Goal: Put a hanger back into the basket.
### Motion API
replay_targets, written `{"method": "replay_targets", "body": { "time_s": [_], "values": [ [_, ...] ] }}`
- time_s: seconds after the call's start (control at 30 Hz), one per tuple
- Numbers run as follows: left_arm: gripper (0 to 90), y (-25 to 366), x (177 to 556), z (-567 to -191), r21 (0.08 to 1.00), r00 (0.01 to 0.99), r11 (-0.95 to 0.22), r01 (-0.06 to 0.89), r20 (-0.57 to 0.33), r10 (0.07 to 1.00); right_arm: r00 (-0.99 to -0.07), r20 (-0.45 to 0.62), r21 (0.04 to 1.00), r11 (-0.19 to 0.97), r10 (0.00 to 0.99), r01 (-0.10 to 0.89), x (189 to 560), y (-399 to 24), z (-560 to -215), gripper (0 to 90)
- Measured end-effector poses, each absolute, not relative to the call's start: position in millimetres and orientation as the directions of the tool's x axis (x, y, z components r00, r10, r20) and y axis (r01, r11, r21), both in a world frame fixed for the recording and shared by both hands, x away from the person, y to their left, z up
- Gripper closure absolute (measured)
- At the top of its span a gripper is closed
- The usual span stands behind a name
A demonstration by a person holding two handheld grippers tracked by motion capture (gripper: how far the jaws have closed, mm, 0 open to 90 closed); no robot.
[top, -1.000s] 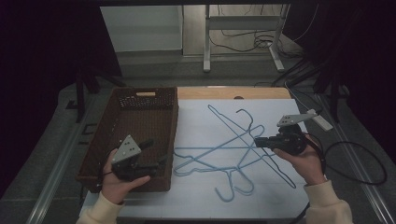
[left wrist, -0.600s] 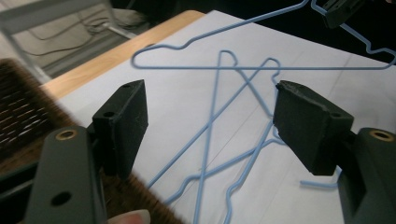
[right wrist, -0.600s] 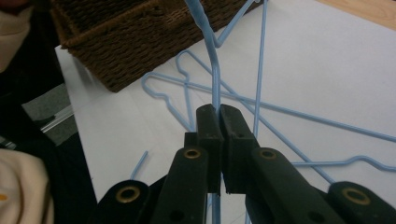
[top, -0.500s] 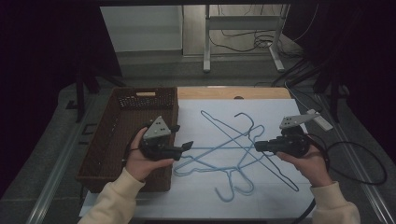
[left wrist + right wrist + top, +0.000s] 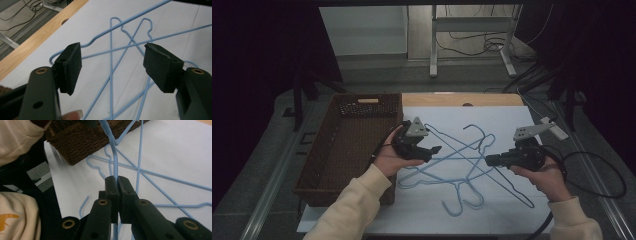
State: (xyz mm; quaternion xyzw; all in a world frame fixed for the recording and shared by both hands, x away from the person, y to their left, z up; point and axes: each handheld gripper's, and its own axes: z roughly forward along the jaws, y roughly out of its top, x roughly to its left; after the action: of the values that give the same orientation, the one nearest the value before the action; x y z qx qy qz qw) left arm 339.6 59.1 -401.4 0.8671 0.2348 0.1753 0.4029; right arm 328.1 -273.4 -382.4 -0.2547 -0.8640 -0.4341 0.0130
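So far your right gripper (image 5: 488,160) pinches one blue hanger (image 5: 114,162); left gripper (image 5: 435,150), jaws wide but just closing, holds nothing (basket (image 5: 325,165) looks bare); all hangers remain.

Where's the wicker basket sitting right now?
In the high view, the brown wicker basket sits at the table's left edge, beside the white sheet holding the blue wire hangers, just left of the left claw.
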Motion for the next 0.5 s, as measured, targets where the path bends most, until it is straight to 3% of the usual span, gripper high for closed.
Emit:
{"method": "replay_targets", "body": {
  "time_s": [0.3, 0.5],
  "values": [
    [37.8, 33, 351, -406, 0.756, 0.846, -0.626, 0.19, 0.198, 0.496, -0.879, 0.265, 0.739, 0.501, 0.397, 0.449, 327, -275, -383, 88.0],
    [54.4, 27, 352, -410, 0.722, 0.866, -0.678, 0.14, 0.242, 0.437, -0.895, 0.279, 0.741, 0.515, 0.349, 0.432, 326, -276, -382, 88.0]
  ]
}}
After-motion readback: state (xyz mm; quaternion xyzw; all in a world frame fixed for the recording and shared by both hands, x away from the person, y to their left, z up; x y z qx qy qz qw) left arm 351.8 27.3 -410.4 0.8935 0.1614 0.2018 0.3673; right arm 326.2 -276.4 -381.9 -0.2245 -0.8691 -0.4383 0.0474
